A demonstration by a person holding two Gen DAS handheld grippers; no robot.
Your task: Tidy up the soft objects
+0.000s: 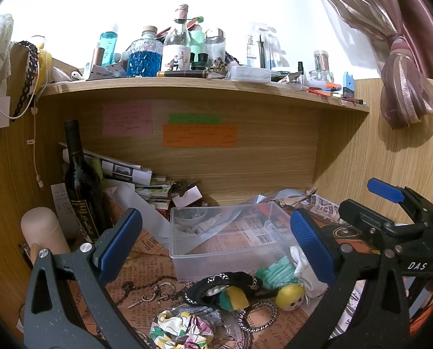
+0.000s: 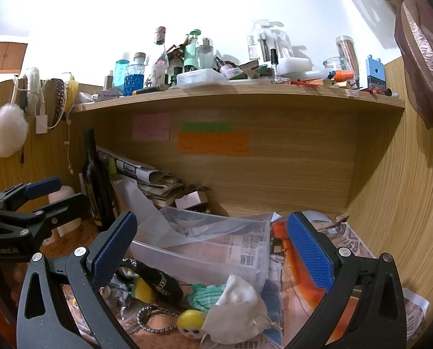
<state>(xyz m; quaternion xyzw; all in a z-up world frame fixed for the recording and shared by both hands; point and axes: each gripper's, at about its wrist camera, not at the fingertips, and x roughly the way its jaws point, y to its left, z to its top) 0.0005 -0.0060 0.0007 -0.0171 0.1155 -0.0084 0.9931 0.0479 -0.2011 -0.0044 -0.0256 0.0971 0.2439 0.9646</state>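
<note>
A clear plastic box (image 1: 187,261) stands empty on the newspaper-lined desk; it also shows in the right wrist view (image 2: 260,261). In front of it lies a pile of soft things: a black pouch (image 1: 225,283), a yellow sponge (image 1: 236,296), a green knit piece (image 1: 274,273), a white cloth bag (image 2: 236,311), a yellow-haired doll head (image 1: 289,293) and a floral scrunchie (image 1: 181,331). My left gripper (image 1: 216,244) is open above the pile. My right gripper (image 2: 213,250) is open above the white bag, and shows in the left wrist view (image 1: 361,200).
A dark wine bottle (image 1: 80,186), a beige cylinder (image 1: 43,229) and stacked papers (image 1: 135,174) stand at the back left. A bead bracelet (image 1: 257,317) lies by the pile. The shelf (image 1: 205,88) above is crowded with bottles. A curtain (image 1: 405,87) hangs at right.
</note>
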